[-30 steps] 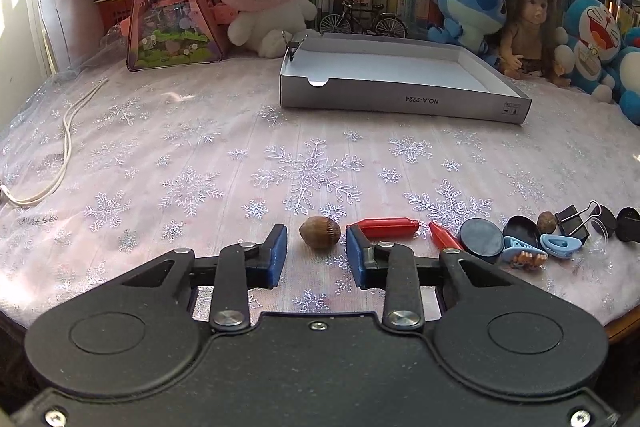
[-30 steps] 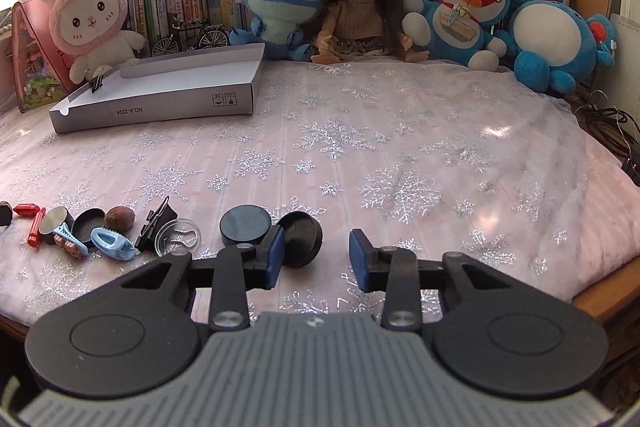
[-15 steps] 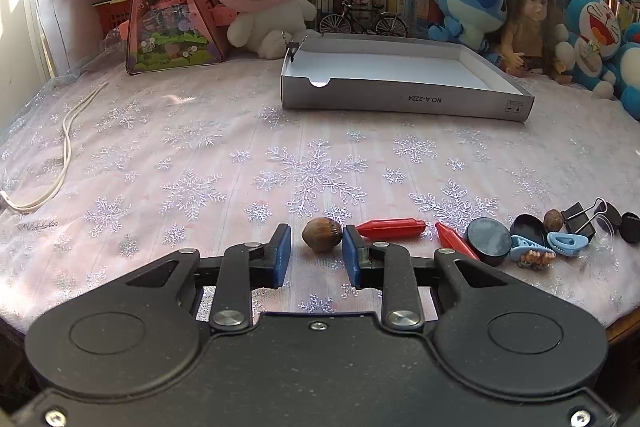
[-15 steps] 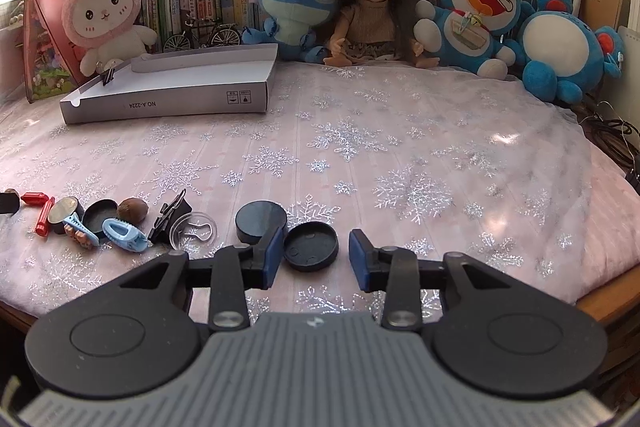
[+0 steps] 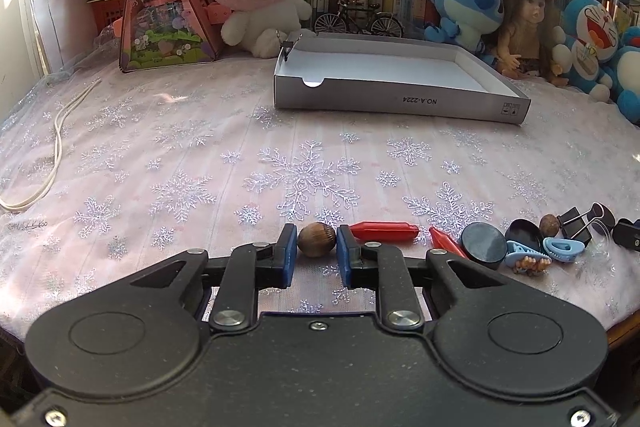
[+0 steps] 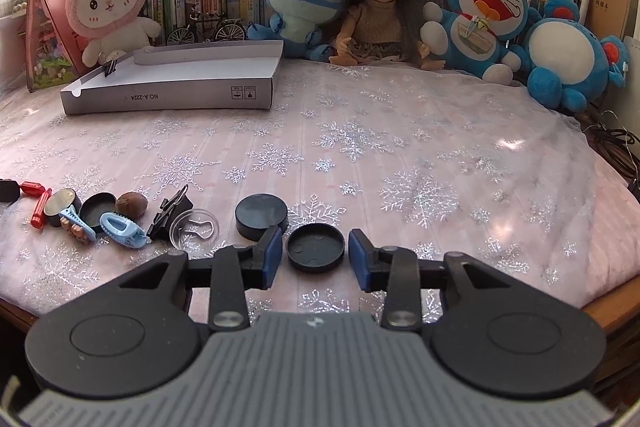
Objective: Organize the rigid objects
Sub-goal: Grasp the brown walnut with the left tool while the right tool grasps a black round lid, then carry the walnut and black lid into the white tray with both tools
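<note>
Left tool (image 5: 316,255): its blue pads sit pressed against both sides of a brown nut (image 5: 316,245), pinching it where it rests on the surface (image 5: 200,155), which wears a pink cloth with silver snowflakes. The jaws have just been closing in on the nut.

Taking that nut as landmark, a row of small things runs off to its right. First, just beside it, a red capsule-shaped piece (image 5: 384,230) lying on its side, then a second red piece (image 5: 444,241), a round dark disc (image 5: 483,242), a dark shallow cap (image 5: 522,231), two pale blue hair clips (image 5: 562,249), a smaller second nut (image 5: 550,225) and a black binder clip (image 5: 576,223). Well beyond the nut, toward the back, lies a grey shallow box (image 5: 400,103), open side up, with a small clip on its left corner.

Right tool (image 6: 314,259): spread, pads clear on both sides of a black lid (image 6: 315,247) that lies flat, hollow side up, between them. The jaws have just been opening; neither pad touches the lid. Just behind the lid and to its left is a black round puck (image 6: 261,217); further left is a clear plastic dish (image 6: 195,229).

Plush toys, a doll and a row of books line the back edge behind the grey box.
</note>
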{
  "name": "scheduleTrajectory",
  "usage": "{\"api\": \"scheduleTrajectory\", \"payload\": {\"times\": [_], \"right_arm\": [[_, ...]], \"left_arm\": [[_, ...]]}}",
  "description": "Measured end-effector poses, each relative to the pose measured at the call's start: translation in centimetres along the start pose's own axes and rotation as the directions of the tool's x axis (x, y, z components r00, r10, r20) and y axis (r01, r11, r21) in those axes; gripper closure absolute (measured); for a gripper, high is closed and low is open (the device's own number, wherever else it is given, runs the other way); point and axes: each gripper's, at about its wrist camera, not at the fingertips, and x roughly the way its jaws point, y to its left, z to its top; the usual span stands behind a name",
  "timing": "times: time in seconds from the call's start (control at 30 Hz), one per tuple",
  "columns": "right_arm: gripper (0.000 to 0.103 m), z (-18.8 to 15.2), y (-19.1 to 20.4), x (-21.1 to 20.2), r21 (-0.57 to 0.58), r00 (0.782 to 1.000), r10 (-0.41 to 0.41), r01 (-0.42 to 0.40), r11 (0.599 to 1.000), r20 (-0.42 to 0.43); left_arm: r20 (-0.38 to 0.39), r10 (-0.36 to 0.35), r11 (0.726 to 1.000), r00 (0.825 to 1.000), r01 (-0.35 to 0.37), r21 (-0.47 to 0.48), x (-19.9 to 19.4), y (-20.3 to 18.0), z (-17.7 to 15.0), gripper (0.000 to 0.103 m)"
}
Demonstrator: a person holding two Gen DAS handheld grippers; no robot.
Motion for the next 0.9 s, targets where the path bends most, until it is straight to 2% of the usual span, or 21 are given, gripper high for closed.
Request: {"api": "scheduleTrajectory", "payload": {"times": [0.13,0.27,0.53,0.77,0.9], "right_arm": [[0.048,0.0,0.0,0.2,0.001,1.000,-0.016,0.016,1.000,-0.002],[0.065,0.0,0.4,0.1,-0.022,1.000,-0.009,0.009,1.000,0.000],[0.065,0.9,0.1,-0.2,-0.002,1.000,0.002,-0.002,1.000,0.022],[0.065,3.3,0.0,0.2,0.020,0.997,0.038,-0.040,0.999,0.063],[0.065,5.2,0.5,0.9,0.032,0.993,0.079,-0.082,0.996,0.087]], "left_arm": [[0.003,-0.005,1.000,1.000,0.005,-0.019,-0.1,0.1,0.1,0.083],[0.008,-0.002,1.000,1.000,0.003,-0.007,-0.2,0.1,0.2,0.083],[0.027,-0.019,1.000,0.999,0.020,-0.010,-0.3,0.5,1.5,0.083],[0.050,-0.052,0.999,0.997,0.053,-0.013,-0.1,0.5,3.7,0.083],[0.054,-0.102,0.994,0.993,0.104,-0.031,0.2,0.5,5.4,0.083]]}}
